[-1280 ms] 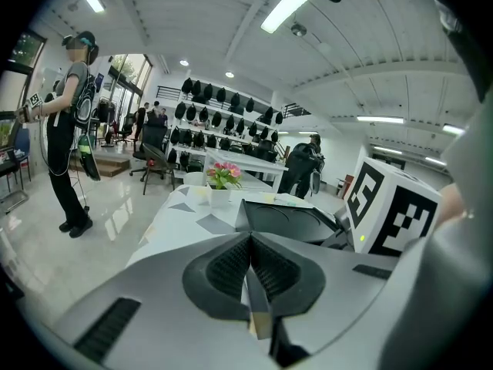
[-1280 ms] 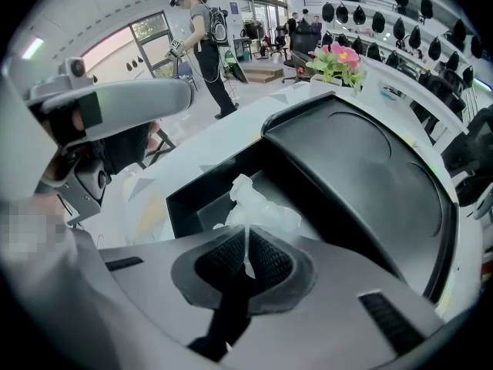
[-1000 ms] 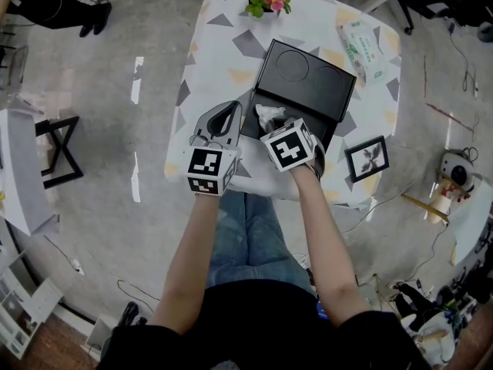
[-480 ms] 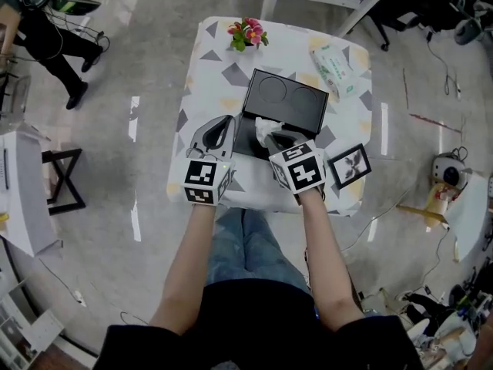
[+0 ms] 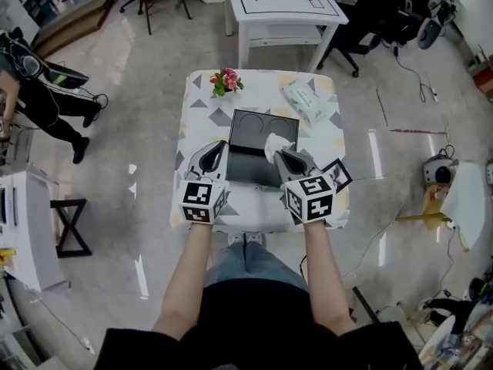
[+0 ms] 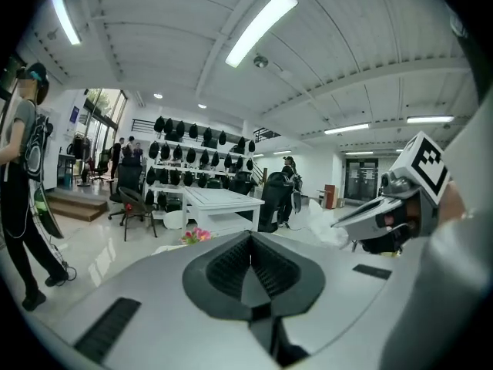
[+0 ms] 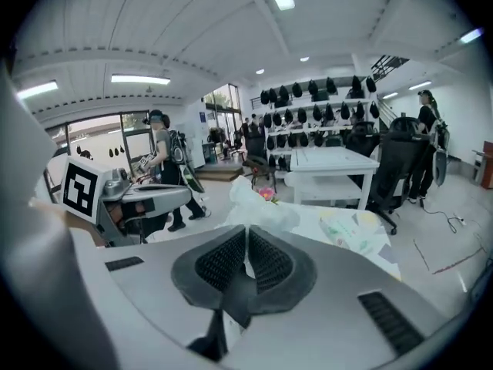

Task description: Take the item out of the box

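Observation:
A black box (image 5: pixel 248 166) lies open on the patterned table (image 5: pixel 199 106), its lid (image 5: pixel 260 128) folded back. My right gripper (image 5: pixel 280 156) is shut on a white crumpled paper item (image 5: pixel 277 143) and holds it above the box's right side. In the right gripper view the paper (image 7: pixel 258 204) bulges out past the closed jaws. My left gripper (image 5: pixel 219 148) hovers over the box's left edge, shut, with nothing in it. The left gripper view shows the right gripper (image 6: pixel 383 216) and the paper (image 6: pixel 322 220) to its right.
A small pot of pink flowers (image 5: pixel 225 81) stands at the table's far left. A pack of wipes (image 5: pixel 306 101) lies at the far right and a framed picture (image 5: pixel 338 173) at the near right. A white table (image 5: pixel 281 6) stands beyond. A person (image 5: pixel 38 91) stands at the left.
My right gripper has lifted the white paper up and out of the box. Both grippers have risen and come toward me, and the head view has drawn back from the table.

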Demonstrator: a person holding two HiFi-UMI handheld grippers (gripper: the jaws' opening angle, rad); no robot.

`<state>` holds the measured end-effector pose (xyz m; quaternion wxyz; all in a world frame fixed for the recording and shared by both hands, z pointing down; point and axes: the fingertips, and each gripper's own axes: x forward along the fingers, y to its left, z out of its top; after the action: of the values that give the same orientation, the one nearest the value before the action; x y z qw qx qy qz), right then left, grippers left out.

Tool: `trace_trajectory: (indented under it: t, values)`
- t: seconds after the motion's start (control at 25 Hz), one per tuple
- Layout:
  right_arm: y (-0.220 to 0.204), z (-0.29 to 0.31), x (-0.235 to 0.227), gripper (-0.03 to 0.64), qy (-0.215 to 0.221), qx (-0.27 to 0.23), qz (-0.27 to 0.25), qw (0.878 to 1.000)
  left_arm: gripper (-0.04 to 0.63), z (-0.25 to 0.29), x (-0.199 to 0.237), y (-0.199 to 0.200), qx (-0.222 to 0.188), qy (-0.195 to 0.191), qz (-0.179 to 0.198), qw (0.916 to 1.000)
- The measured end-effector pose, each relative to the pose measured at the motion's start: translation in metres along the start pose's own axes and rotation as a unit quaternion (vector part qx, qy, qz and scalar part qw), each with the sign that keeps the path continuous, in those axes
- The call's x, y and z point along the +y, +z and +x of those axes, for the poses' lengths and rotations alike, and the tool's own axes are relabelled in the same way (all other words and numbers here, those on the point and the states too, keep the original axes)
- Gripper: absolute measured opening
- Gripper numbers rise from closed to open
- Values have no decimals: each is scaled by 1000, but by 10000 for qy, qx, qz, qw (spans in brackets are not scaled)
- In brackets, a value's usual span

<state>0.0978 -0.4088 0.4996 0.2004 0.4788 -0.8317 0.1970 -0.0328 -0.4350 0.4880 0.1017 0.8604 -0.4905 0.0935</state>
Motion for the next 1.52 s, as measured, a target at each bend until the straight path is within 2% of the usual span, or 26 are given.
trace_trajectory:
  t: [0.16, 0.36, 0.64, 1.04, 1.52]
  values:
    - [19, -32, -3, 14, -330, -777, -74, 9964, 20, -9, -14, 17, -172, -128, 205, 9996]
    - [39, -66, -4, 14, -654, -1609, -148, 9847, 20, -17, -31, 31, -318, -293, 389, 9983]
    - [48, -101, -11, 15, -988, -2286, -47, 9685, 20, -26, -49, 46, -536, -465, 523, 9961]
    - [37, -118, -11, 14, -1281, -2391, -82, 9625, 20, -33, -60, 51, -601, -546, 607, 9948]
    - [31, -120, -10, 14, -1278, -2357, 54, 9634, 20, -35, -61, 49, -591, -576, 572, 9949]
